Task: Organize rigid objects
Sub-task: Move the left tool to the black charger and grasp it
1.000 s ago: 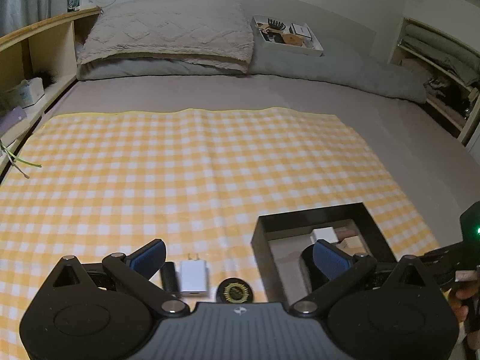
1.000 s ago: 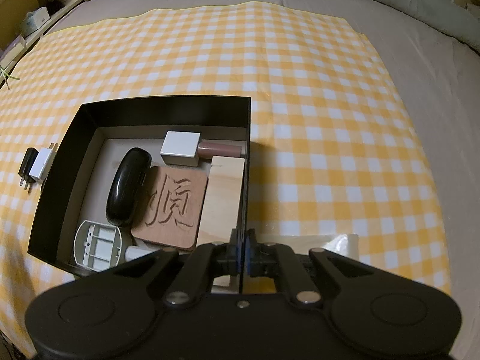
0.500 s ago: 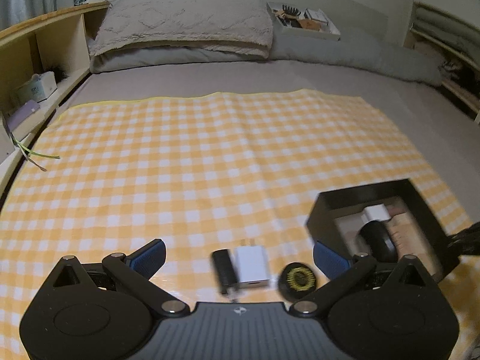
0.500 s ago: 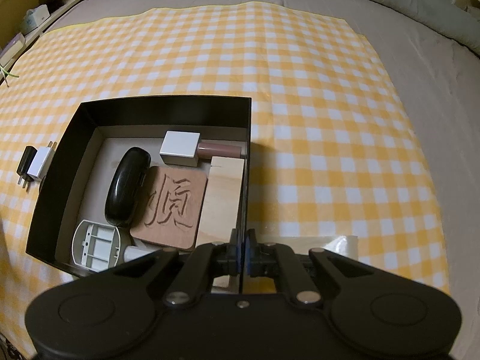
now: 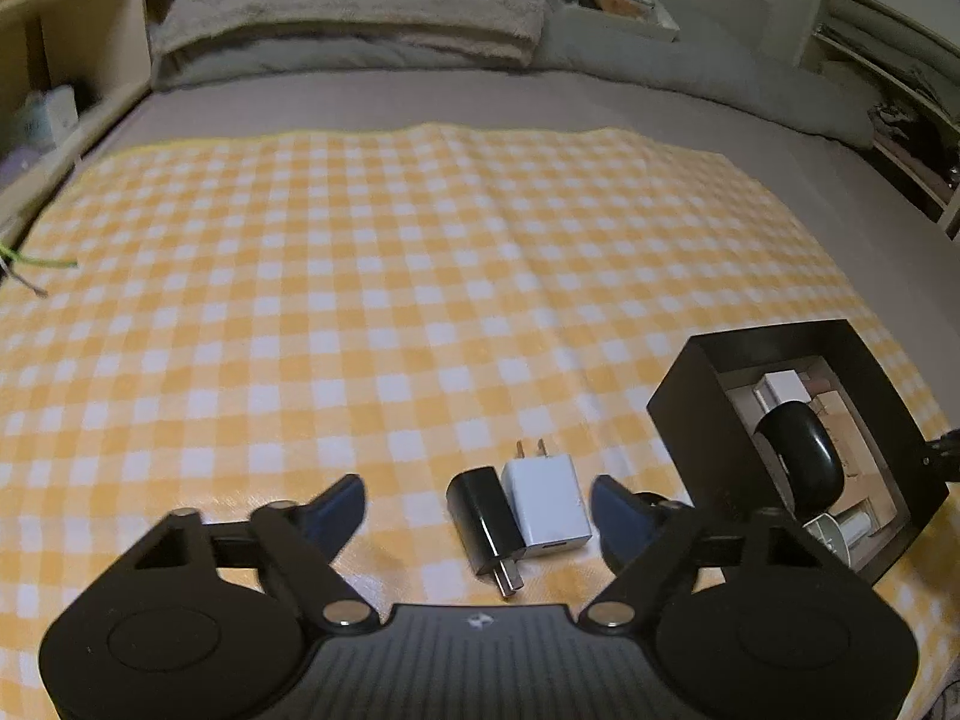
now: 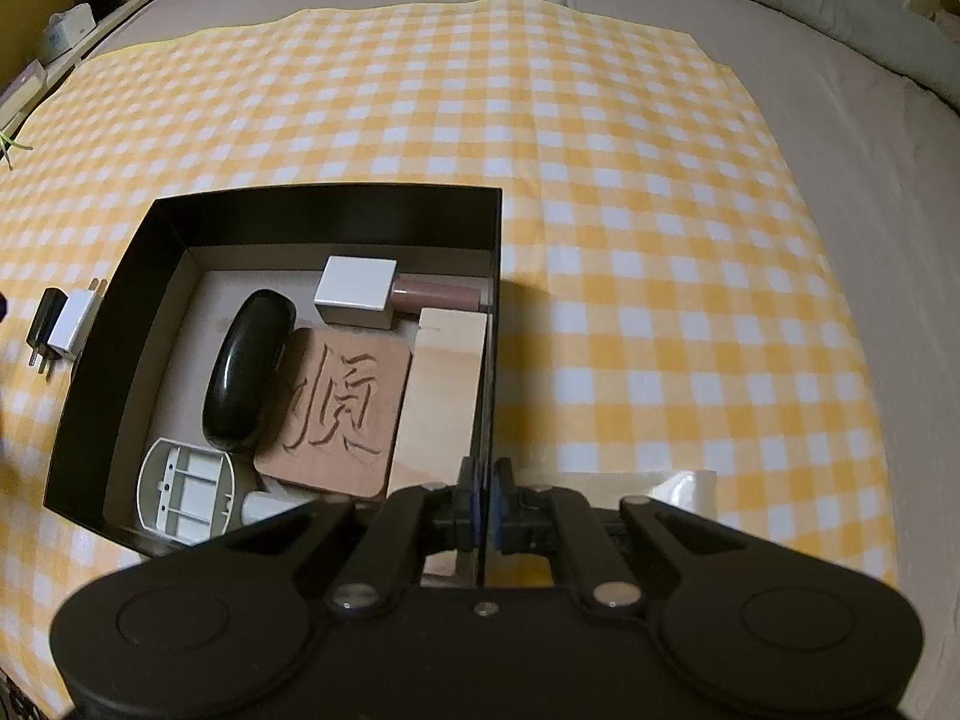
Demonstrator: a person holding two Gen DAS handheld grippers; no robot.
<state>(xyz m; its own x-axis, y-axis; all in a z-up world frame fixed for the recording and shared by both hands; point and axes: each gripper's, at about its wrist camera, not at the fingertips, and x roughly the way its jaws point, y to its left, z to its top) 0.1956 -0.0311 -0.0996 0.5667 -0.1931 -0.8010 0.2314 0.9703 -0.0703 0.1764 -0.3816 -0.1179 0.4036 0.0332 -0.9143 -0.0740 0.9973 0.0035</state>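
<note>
The near corner of the black box (image 6: 312,204) is cut off by the right tool (image 6: 485,507) in the right wrist view, and the lower end of the pale wooden block (image 6: 447,384) is hidden behind the tool's body. In the left wrist view the box (image 5: 690,420) is seen only obliquely, its contents partly masked by its own wall, and the scene is slightly blurred. A round dark object seen half a second ago beside the chargers can no longer be made out; the spot is now covered by the left tool's right finger.

Two chargers are seen lying side by side on the yellow checked cloth (image 5: 372,312) spread over the bed (image 5: 780,138): a black charger (image 5: 483,519), its plug end toward the camera, and a white charger (image 5: 549,501), its two prongs pointing away. They are touching, just left of the box. Inside the box are seen a glossy black oval case (image 6: 246,372), a carved wooden tile (image 6: 339,411) bearing a Chinese character, a white-capped pink tube (image 6: 384,294), the wooden block and a grey plastic frame (image 6: 186,492).

The left tool (image 5: 478,507) is held wide open, its blue fingers (image 5: 336,507) on either side of the two chargers, above the cloth. Compared with half a second ago, the chargers are now centred between its fingers and the box lies farther right. The right tool is closed narrowly on the thin right wall of the box, as it was before.
</note>
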